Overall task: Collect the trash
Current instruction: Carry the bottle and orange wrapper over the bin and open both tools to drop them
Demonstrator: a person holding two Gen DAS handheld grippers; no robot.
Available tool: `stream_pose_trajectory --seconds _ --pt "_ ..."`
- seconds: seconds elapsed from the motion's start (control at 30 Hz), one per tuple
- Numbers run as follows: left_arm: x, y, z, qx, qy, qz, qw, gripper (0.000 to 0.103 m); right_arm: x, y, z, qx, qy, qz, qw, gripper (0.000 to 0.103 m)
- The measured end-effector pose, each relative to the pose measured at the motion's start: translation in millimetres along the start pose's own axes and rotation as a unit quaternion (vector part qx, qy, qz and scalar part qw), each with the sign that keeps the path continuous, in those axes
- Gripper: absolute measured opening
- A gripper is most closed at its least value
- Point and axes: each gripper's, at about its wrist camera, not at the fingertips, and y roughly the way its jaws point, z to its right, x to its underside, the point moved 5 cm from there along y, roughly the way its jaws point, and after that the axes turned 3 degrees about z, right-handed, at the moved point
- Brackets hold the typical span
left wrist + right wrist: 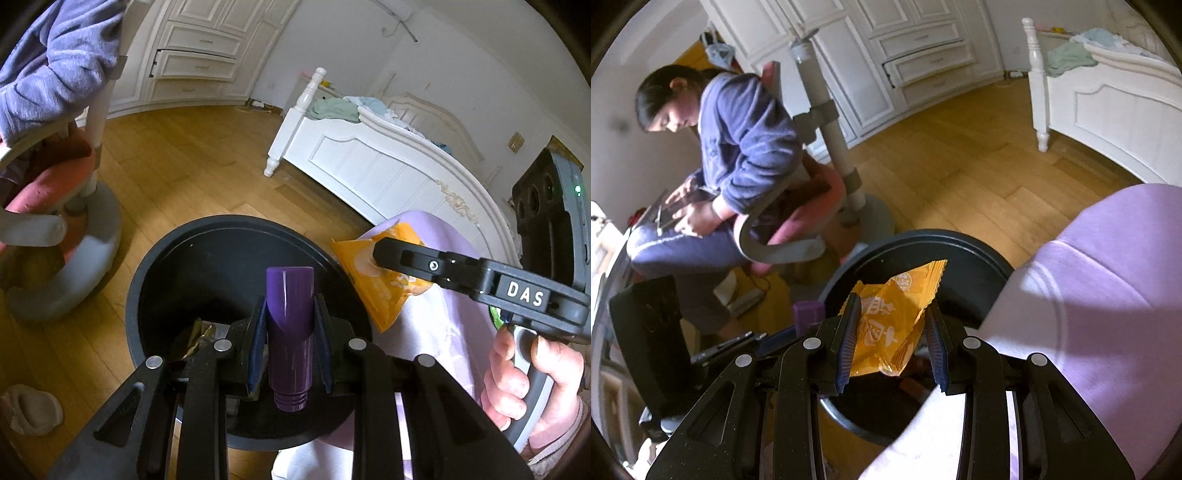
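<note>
A wooden floor (192, 158) fills the room, with a white bed (373, 155) on the far right and white cupboards with drawers (199, 55) along the far wall. On the left, a person in a blue top (746, 136) sits on a pink-cushioned chair (809, 210) with a round grey base.

In the near middle stands a black round bin (236, 236), open at the top. Something crumpled and brownish lies inside it at the near left, though the dark makes it hard to say what. A lilac-clad leg (1108, 280) stands just right of the bin.

The left tool (290, 332) is clamped on a purple tube (290, 314), its threaded end pointing near and its flat end far, held over the bin's mouth. The right tool (892, 332) is clamped on an orange snack wrapper (890, 317), which hangs above the bin's right rim. The left wrist view shows a hand (532, 380) gripping the right tool's handle. A pale sock (31, 410) lies on the floor at the near left.
</note>
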Motion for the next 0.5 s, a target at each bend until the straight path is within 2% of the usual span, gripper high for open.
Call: stream_pose_trajectory --seconds 0.43,0.5 --pt "5.5 10.7 -16.7 -0.003 -0.013 -0.014 0.9998 0.026 2.2 16.9 -2.9 0.007 -0.010 -0.017 1.000 0.035" --pt "5.5 9.3 -16.5 -0.010 -0.009 -0.011 0.9999 0.027 2.3 16.8 -2.6 0.009 -0.009 -0.018 1.000 0.038"
